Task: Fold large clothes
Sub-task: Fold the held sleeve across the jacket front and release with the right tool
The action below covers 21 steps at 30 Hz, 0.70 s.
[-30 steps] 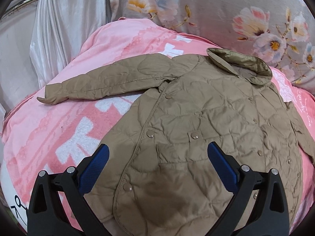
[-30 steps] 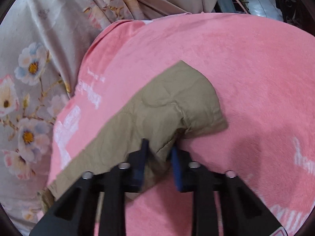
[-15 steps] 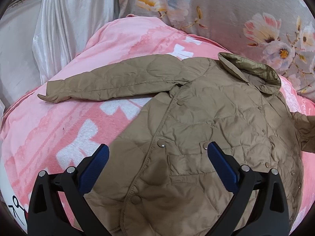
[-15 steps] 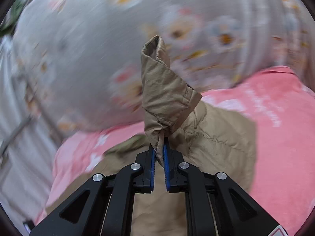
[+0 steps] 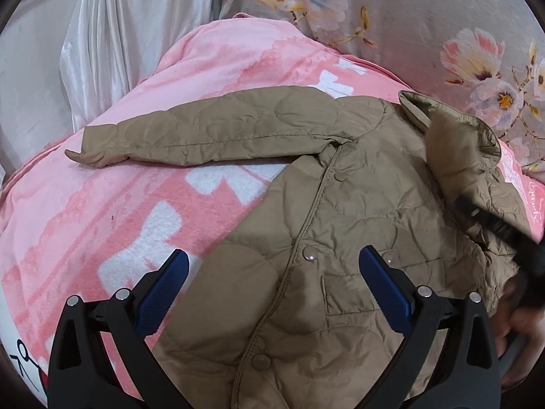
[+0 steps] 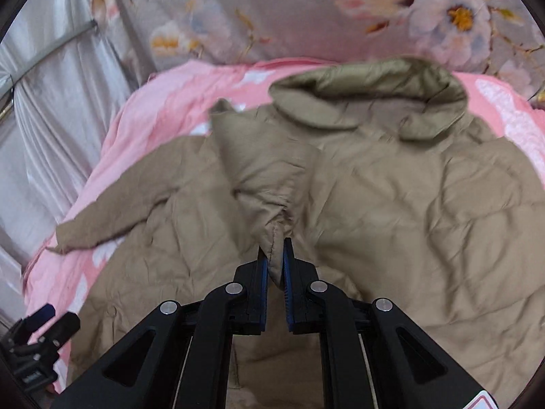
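Note:
A tan quilted jacket lies front-up on a pink blanket, its left sleeve stretched out flat to the left. My left gripper is open and empty, hovering over the jacket's lower front. My right gripper is shut on the cuff of the jacket's right sleeve, holding it up over the jacket's chest below the collar. In the left wrist view the right gripper and the raised sleeve show blurred at the right.
A floral grey cloth hangs behind the bed. A silvery curtain hangs at the left. The left gripper shows at the lower left of the right wrist view.
My right gripper has lifted the right sleeve cuff off the blanket and swung it leftward over the jacket body. My left gripper has drifted slightly nearer the jacket, still open.

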Each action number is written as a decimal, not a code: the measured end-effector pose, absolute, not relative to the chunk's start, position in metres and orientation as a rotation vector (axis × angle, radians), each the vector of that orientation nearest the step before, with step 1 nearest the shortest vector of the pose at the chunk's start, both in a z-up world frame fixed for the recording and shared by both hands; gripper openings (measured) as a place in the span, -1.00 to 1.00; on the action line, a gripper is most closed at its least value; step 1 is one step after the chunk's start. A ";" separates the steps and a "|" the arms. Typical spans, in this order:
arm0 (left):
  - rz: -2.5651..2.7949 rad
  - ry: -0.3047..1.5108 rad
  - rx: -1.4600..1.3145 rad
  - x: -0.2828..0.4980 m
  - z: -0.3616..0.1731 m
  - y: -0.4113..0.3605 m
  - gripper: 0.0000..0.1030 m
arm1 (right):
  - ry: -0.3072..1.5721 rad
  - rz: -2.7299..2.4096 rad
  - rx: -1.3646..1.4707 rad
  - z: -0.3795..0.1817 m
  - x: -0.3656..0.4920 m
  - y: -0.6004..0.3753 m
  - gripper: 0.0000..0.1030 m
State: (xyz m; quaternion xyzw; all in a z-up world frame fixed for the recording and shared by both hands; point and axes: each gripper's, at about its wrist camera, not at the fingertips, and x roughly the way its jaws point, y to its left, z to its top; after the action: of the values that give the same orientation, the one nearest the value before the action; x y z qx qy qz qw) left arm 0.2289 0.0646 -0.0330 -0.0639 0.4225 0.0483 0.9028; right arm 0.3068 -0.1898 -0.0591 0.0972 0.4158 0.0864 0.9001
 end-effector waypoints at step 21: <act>-0.333 1.069 -0.600 0.322 -0.048 0.001 0.90 | 0.742 -0.141 0.625 -0.055 0.210 -0.364 0.24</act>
State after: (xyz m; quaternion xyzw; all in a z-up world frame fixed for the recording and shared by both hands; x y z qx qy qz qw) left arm 0.3218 0.0013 -0.0481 -0.2804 0.4995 -0.1557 0.8048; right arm 0.2097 -0.3642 -0.0551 0.3001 0.3563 -0.0679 0.8823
